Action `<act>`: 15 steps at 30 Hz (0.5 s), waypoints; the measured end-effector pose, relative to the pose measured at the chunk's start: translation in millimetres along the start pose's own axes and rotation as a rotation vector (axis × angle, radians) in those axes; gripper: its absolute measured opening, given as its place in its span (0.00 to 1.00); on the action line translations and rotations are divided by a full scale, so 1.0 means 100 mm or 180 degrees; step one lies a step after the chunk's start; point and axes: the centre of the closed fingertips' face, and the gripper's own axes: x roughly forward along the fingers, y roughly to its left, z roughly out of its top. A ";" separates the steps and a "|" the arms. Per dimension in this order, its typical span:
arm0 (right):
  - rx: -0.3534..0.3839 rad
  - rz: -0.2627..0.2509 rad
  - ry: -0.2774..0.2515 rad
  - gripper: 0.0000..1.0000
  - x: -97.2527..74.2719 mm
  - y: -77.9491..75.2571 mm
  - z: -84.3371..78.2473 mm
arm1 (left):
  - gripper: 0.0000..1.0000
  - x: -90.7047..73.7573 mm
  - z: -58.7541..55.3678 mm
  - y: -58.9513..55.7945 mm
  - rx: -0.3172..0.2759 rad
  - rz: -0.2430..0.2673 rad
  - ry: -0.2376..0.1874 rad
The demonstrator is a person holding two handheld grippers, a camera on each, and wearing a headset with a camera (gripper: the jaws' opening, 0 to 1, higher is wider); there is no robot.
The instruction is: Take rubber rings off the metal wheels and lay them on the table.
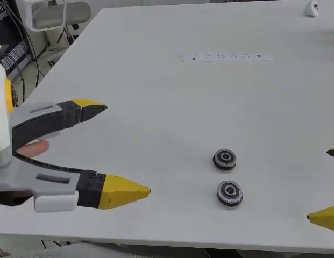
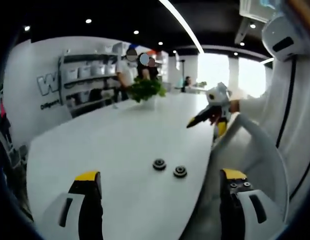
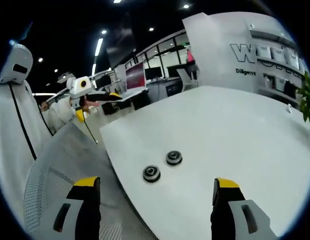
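Left gripper (image 1: 126, 149) looming over the white table (image 1: 156, 80), jaws spread wide, empty, right gripper (image 1: 319, 185) peeking in opposite, jaws apart too, far wheel (image 1: 225, 159) just beside near wheel (image 1: 229, 193) between them, dark rubber rings (image 1: 229, 203) on both.

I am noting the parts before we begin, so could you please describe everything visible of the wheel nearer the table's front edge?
The wheel is a small round disc lying flat on the white table, near its front edge. Its face looks like silvery metal with a dark centre hole, and a dark rubber ring still sits round its rim. The other wheel lies close by, farther from the edge, with a gap between them. Only the table touches it.
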 end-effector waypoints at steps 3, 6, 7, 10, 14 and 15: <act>-0.0007 -0.0004 -0.0052 0.90 -0.01 -0.04 0.06 | 1.00 0.04 0.05 -0.02 0.0119 -0.0078 0.0027; -0.0036 0.0000 -0.0111 0.90 -0.01 -0.08 0.12 | 1.00 0.09 0.10 -0.02 0.0193 -0.0118 0.0041; -0.0045 0.0008 -0.0119 0.89 -0.01 -0.09 0.13 | 1.00 0.12 0.12 -0.03 0.0221 -0.0144 0.0046; -0.0083 0.0032 -0.0122 0.89 0.01 -0.10 0.16 | 0.97 0.18 0.16 -0.06 0.0304 -0.0225 0.0045; -0.0113 0.0072 -0.0131 0.88 0.05 -0.11 0.20 | 0.96 0.28 0.21 -0.05 0.0351 -0.0262 0.0019; -0.0134 0.0088 -0.0148 0.87 0.06 -0.10 0.22 | 0.96 0.32 0.24 -0.06 0.0359 -0.0287 -0.0005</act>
